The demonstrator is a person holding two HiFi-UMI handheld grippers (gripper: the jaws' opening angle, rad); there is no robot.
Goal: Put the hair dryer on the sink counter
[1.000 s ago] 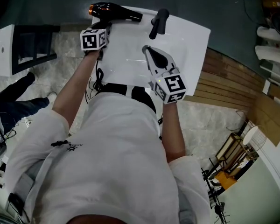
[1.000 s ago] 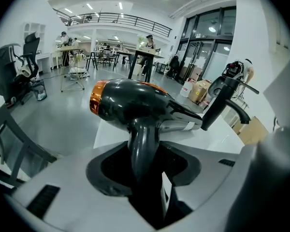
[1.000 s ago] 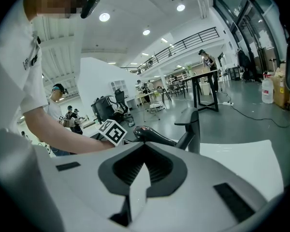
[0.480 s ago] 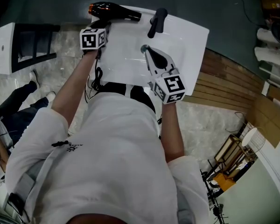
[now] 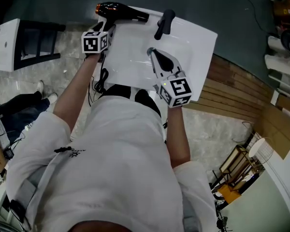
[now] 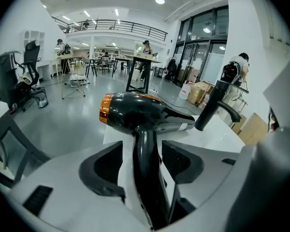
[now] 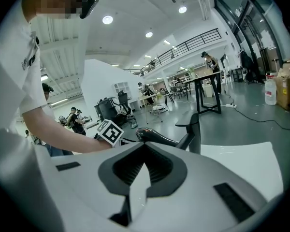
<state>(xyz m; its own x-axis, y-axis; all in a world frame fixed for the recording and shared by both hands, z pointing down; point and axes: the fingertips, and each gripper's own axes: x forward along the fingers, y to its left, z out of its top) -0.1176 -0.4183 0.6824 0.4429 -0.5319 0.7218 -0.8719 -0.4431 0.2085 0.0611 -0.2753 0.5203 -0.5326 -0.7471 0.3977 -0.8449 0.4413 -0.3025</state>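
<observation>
Left gripper view: the left gripper (image 6: 142,150), jaws just opening, is spread around the dryer (image 6: 135,111), which lies at the counter's (image 5: 193,37) 11 o'clock. Best to withdraw straight back without nudging it. The right gripper (image 7: 144,152) is pressed together, empty.

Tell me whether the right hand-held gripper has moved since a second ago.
No. In the head view the right hand-held gripper stays just below the black faucet.

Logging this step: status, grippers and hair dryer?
Left gripper just opened, hair dryer handle loose between jaws. Right gripper shut, empty. Dryer lies on sink counter near faucet. Nothing blocking.
</observation>
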